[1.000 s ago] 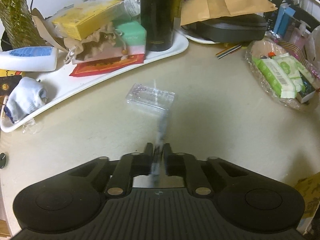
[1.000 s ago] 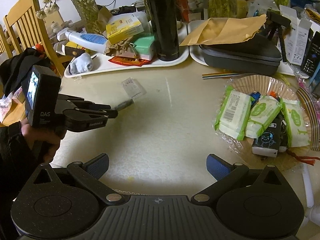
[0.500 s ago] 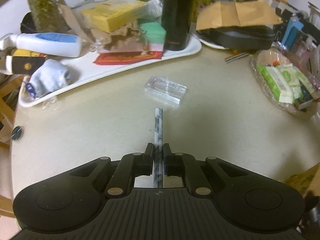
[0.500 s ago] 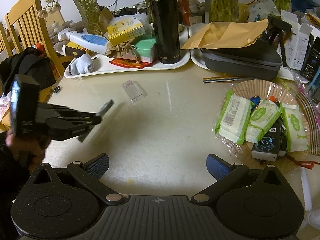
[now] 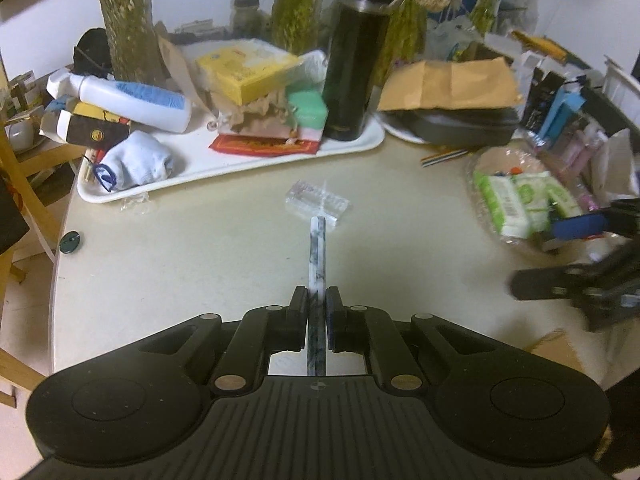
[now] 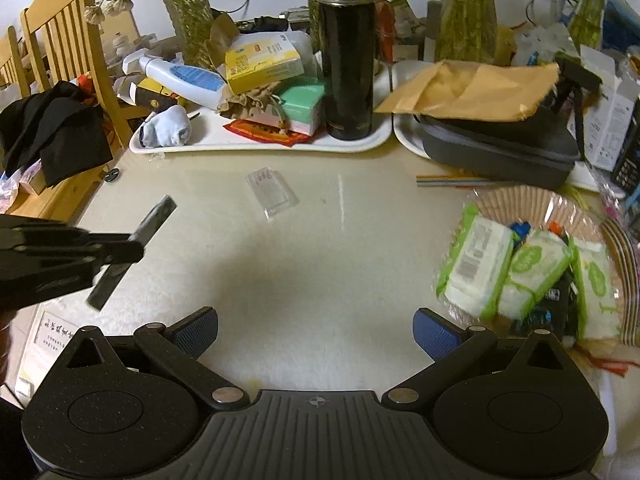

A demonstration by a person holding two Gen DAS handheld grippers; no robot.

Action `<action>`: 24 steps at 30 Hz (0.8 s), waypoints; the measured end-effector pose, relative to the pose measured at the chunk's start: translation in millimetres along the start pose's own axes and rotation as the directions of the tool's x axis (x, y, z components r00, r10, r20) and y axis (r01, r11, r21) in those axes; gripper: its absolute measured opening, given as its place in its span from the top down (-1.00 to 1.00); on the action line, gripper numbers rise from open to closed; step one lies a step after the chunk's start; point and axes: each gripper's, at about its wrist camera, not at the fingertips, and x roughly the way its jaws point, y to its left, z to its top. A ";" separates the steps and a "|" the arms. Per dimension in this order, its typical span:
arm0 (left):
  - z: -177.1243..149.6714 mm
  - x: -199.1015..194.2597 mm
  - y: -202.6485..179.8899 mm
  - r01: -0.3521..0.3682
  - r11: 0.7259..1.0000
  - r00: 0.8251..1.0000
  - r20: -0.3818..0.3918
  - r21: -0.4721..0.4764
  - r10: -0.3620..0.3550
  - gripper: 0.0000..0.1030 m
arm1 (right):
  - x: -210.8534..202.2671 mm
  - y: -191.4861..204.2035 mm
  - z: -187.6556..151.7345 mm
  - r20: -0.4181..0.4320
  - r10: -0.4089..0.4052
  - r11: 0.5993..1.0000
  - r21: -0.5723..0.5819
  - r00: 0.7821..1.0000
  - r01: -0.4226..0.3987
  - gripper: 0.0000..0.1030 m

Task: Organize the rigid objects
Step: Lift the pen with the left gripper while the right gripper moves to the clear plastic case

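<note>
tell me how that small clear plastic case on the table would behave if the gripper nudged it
The clear case lies flat on the smooth table, so it would probably slide, not tip or roll. It looks rigid, thin-walled and likely light. Its glossy faces may be slippery to pinch.

The left claw (image 5: 317, 300) is matte black plastic with a ribbed housing, round discs and brass-coloured pivot screws; the right claw (image 6: 316, 330) matches, with blue textured pads (image 6: 434, 334).

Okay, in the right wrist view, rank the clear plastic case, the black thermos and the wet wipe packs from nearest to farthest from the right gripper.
1. Wet wipe packs, on the right, just past the right gripper.
2. Clear plastic case, mid-table, slightly left.
3. Black thermos, upright on the white tray at the back.
</note>
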 end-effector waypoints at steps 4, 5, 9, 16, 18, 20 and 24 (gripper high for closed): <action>2.7 -20.1 -1.6 0.024 1.000 0.999 0.037 -0.006 -0.024 0.81 | 7.3 4.8 6.3 0.007 0.010 0.999 -0.033 1.000 -0.010 -1.00; 3.0 -24.1 -1.6 0.028 1.000 0.999 0.043 -0.007 -0.028 0.81 | 9.4 5.8 7.6 0.008 0.012 0.999 -0.042 1.000 -0.011 -1.00; 4.9 -39.3 -2.9 0.036 0.999 0.997 0.072 0.001 -0.036 0.81 | 14.9 9.9 12.5 0.021 0.012 0.997 -0.072 1.000 -0.011 -1.00; -6.8 -56.8 -0.7 0.044 0.999 0.995 0.092 -0.030 -0.041 0.81 | 19.7 17.0 20.6 0.055 0.036 0.993 -0.114 0.998 -0.029 -1.00; -13.1 -59.5 -0.2 0.045 0.998 0.995 0.090 -0.039 -0.041 0.81 | 22.3 21.0 23.3 0.061 0.046 0.989 -0.146 0.997 -0.036 -1.00; -17.2 -62.2 1.1 0.047 0.997 0.995 0.088 -0.056 -0.042 0.81 | 26.0 24.8 26.4 0.065 0.058 0.982 -0.181 0.996 -0.046 -1.00; -26.9 -68.0 4.6 0.054 0.994 0.995 0.085 -0.098 -0.046 0.81 | 36.9 30.7 32.6 0.056 0.093 0.968 -0.239 0.994 -0.078 -1.00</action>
